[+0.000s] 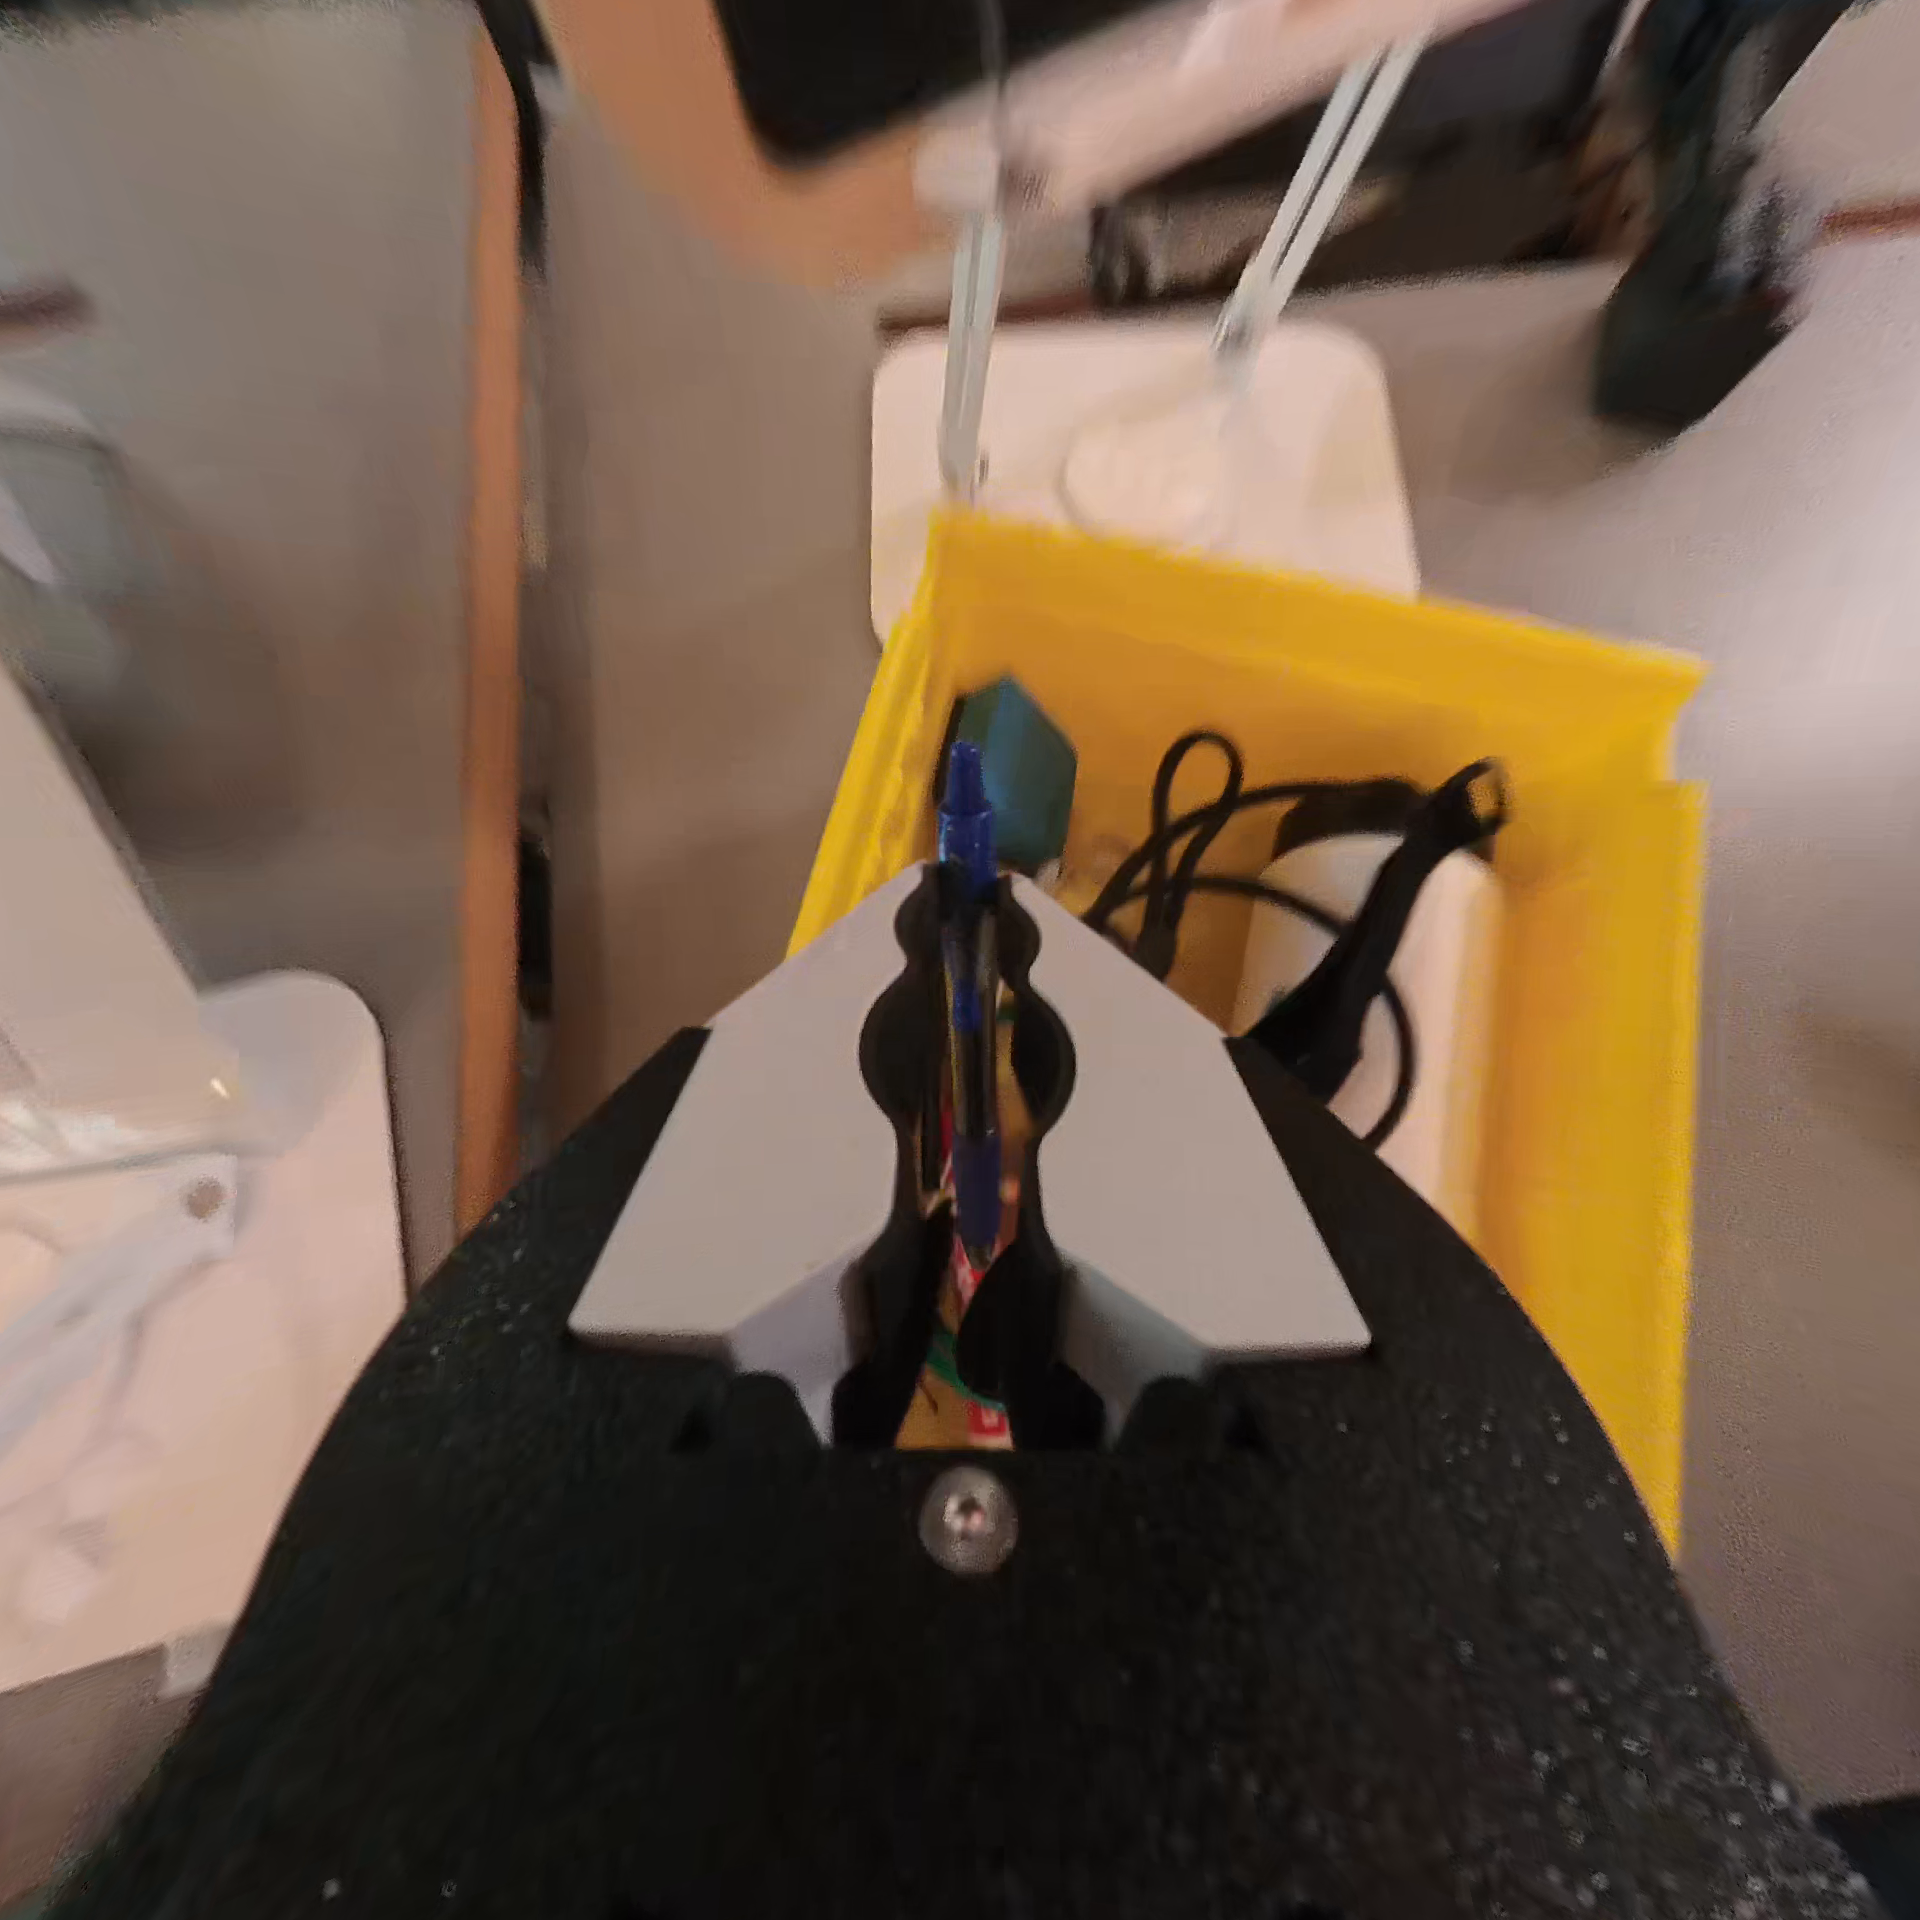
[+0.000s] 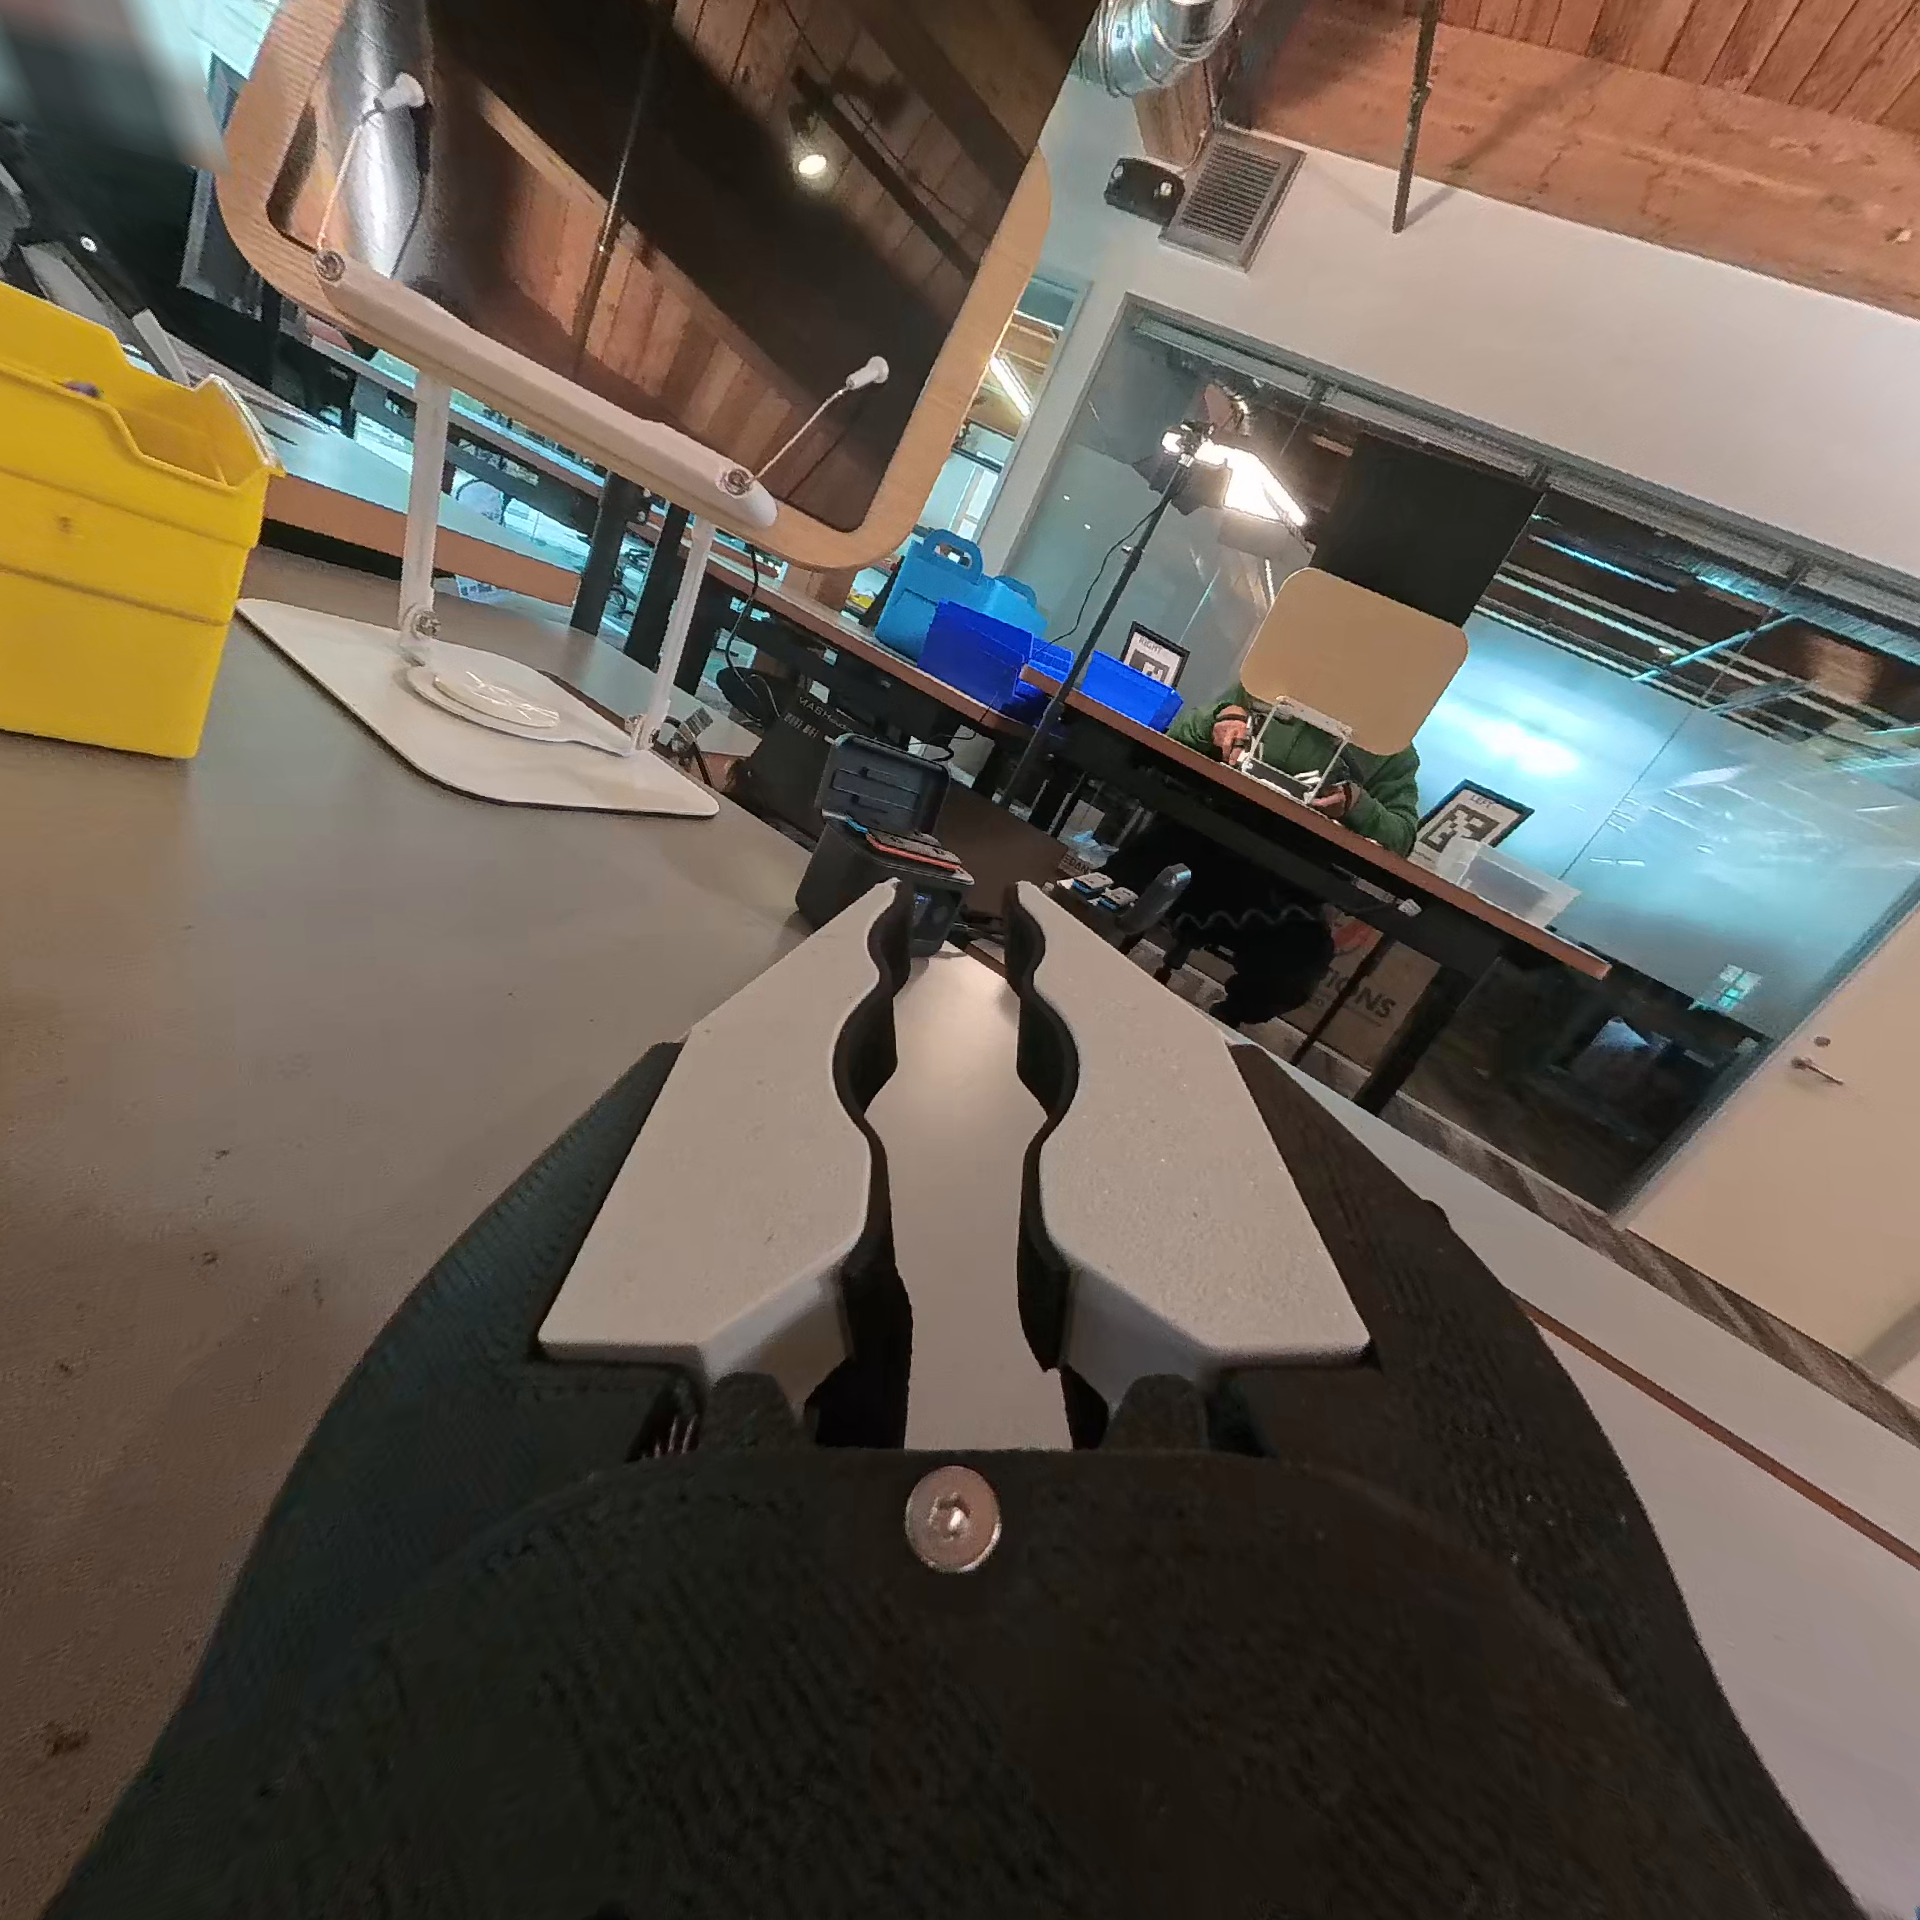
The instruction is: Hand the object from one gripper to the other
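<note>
My left tool (image 1: 966, 904) is clenched on a blue pen (image 1: 968, 997), which runs lengthwise between the two fingers. The pen's blue end pokes out past the fingertips, and its barrel looks dark and partly see-through further back. The tool hangs over the near left corner of a yellow bin (image 1: 1600, 935). Inside the bin I see a tangle of black cable (image 1: 1226, 873) and a small teal block (image 1: 1013, 769) just beyond the pen's end. Behind the bin stands a white stand base (image 1: 1309, 457) on the grey table (image 1: 707, 623). This view is blurred, so finer detail is beyond me.

My right tool (image 2: 956, 904) is released, with the fingers apart and only table showing in the gap. It sits low over the grey table (image 2: 312, 1039), which lies open to its left. The yellow bin (image 2: 114, 582) stands well off to the left, with the white stand (image 2: 499, 717) of a wood-framed mirror beside it. Just past the fingertips is a small black device (image 2: 883, 842), near the table's far edge.
</note>
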Demonstrator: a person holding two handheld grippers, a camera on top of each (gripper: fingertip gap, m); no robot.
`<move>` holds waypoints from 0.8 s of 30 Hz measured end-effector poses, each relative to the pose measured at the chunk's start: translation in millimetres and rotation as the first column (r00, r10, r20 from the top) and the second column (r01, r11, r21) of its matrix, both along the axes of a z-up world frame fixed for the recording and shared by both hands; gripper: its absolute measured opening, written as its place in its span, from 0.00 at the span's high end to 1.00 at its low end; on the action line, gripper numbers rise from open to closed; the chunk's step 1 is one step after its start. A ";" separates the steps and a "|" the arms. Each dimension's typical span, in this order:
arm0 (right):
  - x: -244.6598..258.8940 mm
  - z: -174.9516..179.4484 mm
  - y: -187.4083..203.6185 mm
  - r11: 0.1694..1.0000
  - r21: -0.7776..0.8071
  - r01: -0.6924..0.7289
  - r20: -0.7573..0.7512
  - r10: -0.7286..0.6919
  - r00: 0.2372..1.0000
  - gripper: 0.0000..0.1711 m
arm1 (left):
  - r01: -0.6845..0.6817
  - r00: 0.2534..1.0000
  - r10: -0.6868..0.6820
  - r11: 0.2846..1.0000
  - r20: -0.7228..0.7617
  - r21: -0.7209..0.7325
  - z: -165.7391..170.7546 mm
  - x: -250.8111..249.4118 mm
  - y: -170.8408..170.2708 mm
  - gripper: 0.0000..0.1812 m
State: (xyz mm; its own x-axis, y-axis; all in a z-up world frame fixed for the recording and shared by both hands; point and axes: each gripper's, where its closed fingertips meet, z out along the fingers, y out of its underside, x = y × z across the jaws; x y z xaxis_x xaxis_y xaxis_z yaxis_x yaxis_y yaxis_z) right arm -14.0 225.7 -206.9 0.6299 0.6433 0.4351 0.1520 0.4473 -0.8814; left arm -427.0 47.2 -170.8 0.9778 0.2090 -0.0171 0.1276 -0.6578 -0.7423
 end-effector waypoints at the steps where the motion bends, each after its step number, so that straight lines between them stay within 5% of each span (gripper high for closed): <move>1: -0.1 0.1 0.1 1.000 -0.001 -0.001 -0.001 0.001 1.000 0.91 | 0.020 0.999 -0.018 0.998 -0.031 0.064 20.5 6.0 3.3 0.96; 5: -0.8 0.6 -0.3 1.000 -0.003 -0.008 -0.006 0.008 1.000 0.91 | 0.199 0.980 -0.184 0.920 -0.076 0.337 94.7 70.4 23.8 0.96; 11: -9.5 1.9 -17.2 0.988 -0.026 -0.155 -0.021 0.155 0.988 0.91 | 0.495 0.835 -0.533 0.622 -0.135 0.606 139.4 224.9 53.2 0.96; 15: -20.2 -1.6 -47.3 0.931 -0.033 -0.364 0.054 0.366 0.929 0.86 | 0.625 0.734 -0.630 0.483 -0.252 0.613 111.6 313.9 73.6 0.96; 19: -9.5 14.3 -71.9 0.793 -0.157 -0.588 -0.057 0.587 0.807 0.78 | 0.590 0.679 -0.722 0.428 -0.134 0.684 69.1 357.3 107.2 0.96; 24: -0.2 22.7 -56.3 0.894 -0.050 -0.445 0.038 0.447 0.894 0.71 | 0.587 0.702 -0.675 0.369 -0.226 0.721 41.8 387.1 135.3 0.96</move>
